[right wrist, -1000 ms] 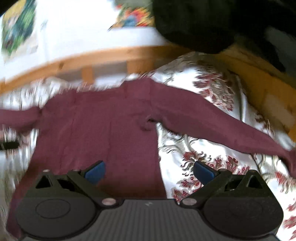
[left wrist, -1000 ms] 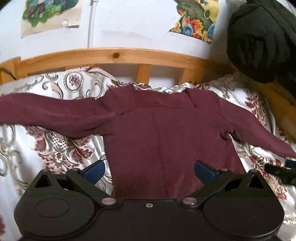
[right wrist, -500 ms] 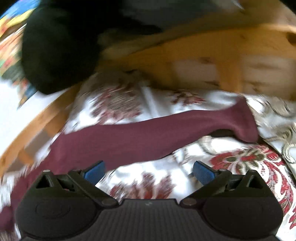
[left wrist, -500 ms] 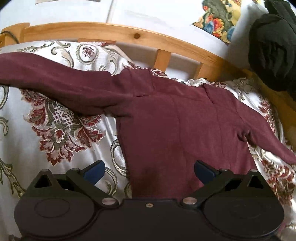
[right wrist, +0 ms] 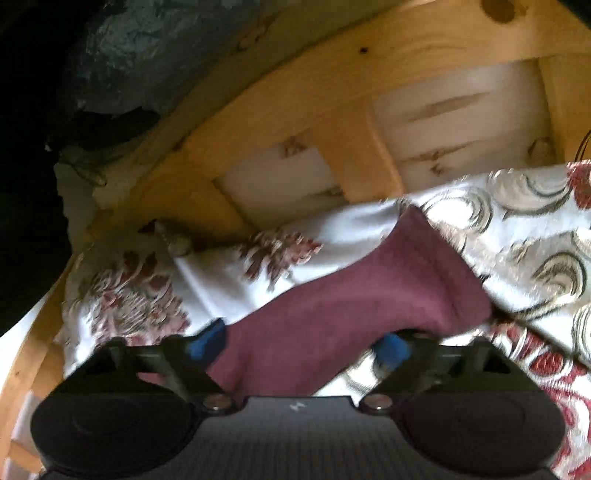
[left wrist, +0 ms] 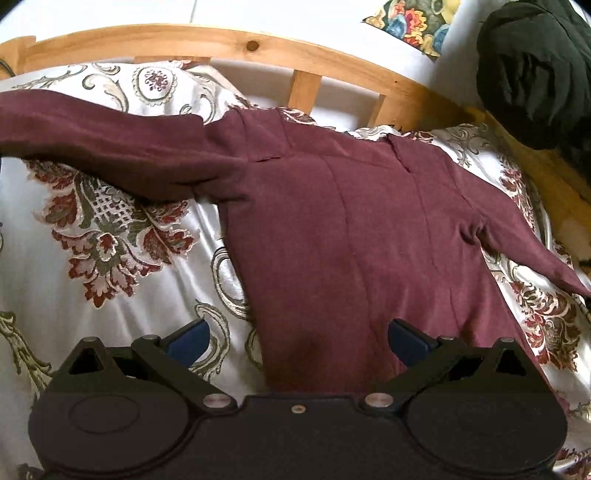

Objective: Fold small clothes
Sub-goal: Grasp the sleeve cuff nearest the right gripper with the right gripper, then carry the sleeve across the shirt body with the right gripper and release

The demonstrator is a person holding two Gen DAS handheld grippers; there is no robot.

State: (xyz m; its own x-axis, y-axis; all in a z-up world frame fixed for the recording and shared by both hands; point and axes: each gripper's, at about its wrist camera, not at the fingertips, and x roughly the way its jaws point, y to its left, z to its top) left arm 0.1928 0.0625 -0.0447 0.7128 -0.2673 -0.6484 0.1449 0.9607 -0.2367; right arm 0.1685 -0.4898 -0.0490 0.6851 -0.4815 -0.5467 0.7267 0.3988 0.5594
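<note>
From the left wrist we see the maroon top spread flat on the floral bedspread, neck toward the wooden bed rail and hem toward us. One sleeve stretches far out to the left edge of the view; the other runs down to the right. The left gripper hangs over the hem with its jaws wide apart: the left blue pad is over bare bedspread just beside the top's side edge, the right pad over the cloth, and neither presses on anything. A dark bundle of cloth (what it is we cannot tell) sits at the far right corner, and a bright picture hangs on the wall behind the rail.

From the right wrist the view is blurred. We look at the end of a sleeve, its cuff pointing up and right, lying on the bedspread near the bed rail. The right gripper has the sleeve between its jaws, which are closing; one blue pad sits against the sleeve's left edge, the other by its lower right edge, but through the blur we cannot tell that they pinch it yet. Dark cloth fills the upper left corner.
</note>
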